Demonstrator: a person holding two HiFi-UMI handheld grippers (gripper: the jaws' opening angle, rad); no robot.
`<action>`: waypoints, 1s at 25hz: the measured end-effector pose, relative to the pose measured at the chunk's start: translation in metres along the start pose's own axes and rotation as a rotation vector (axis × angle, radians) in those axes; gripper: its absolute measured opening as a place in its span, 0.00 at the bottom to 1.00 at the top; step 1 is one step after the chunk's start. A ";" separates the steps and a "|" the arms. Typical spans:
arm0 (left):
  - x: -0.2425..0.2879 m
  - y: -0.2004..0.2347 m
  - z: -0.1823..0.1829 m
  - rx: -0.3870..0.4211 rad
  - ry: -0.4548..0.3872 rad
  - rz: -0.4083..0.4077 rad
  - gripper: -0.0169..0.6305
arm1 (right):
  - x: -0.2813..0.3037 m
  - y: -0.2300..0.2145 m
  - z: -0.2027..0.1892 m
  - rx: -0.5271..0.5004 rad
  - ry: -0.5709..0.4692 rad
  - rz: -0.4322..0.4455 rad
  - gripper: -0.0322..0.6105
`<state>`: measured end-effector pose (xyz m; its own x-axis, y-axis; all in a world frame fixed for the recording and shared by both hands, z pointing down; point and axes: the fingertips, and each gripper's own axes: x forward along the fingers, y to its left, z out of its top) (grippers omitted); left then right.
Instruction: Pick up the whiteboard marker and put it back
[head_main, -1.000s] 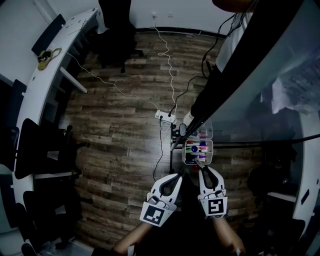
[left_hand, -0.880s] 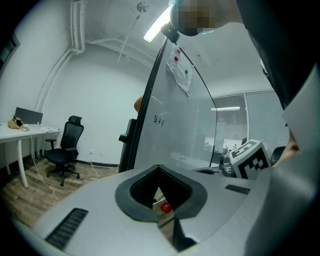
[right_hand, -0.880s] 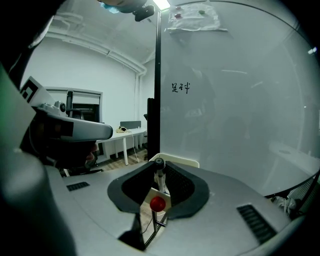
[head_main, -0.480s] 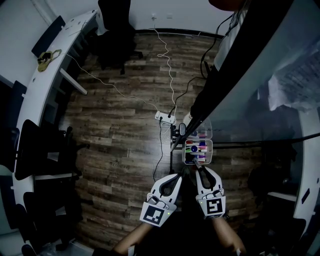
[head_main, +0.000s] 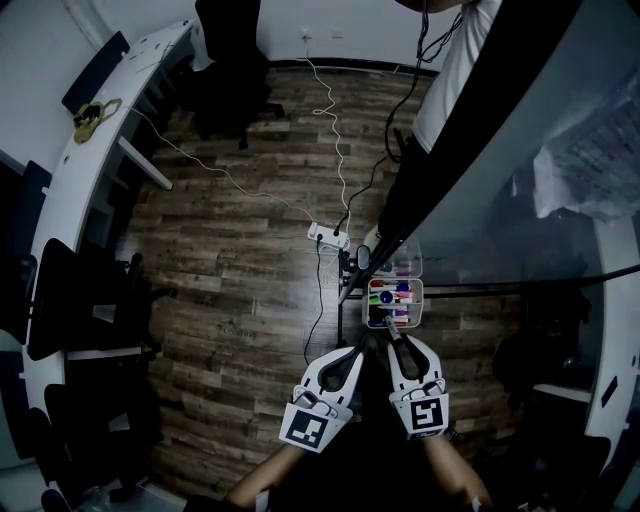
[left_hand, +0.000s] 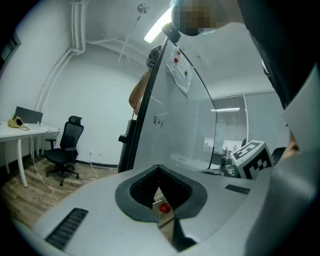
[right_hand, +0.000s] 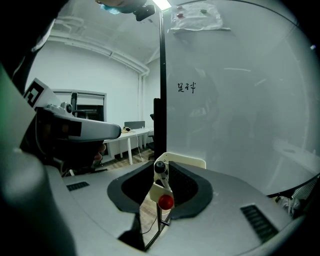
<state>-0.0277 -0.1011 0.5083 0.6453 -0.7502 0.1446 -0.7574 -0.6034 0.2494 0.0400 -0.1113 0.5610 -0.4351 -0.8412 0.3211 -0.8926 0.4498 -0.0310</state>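
White-bodied and black-tipped, the whiteboard marker (right_hand: 160, 182) stands upright between the right gripper (head_main: 393, 342)'s jaws, which are closed firmly on it. It sits at the near edge of the clear marker tray (head_main: 424, 305), fixed at the foot of the whiteboard (right_hand: 240, 100). The left gripper (head_main: 352, 356) hangs alongside over the wooden floor (head_main: 250, 250), its jaws drawn almost together on nothing. The step in hand looks like the return: the next move calls for lowering the marker into the tray among the others, then parting the jaws.
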 end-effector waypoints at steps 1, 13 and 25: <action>0.000 0.000 0.000 0.001 0.000 -0.001 0.04 | 0.000 -0.001 0.000 -0.004 -0.003 -0.001 0.17; -0.001 -0.005 0.001 -0.001 -0.010 -0.012 0.04 | -0.010 -0.001 0.001 -0.005 -0.009 -0.009 0.17; -0.013 -0.012 0.009 0.023 -0.050 -0.015 0.04 | -0.023 0.003 0.010 -0.025 -0.043 -0.028 0.17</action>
<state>-0.0278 -0.0866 0.4945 0.6512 -0.7532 0.0931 -0.7502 -0.6203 0.2289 0.0462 -0.0937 0.5444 -0.4147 -0.8656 0.2805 -0.9017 0.4324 0.0013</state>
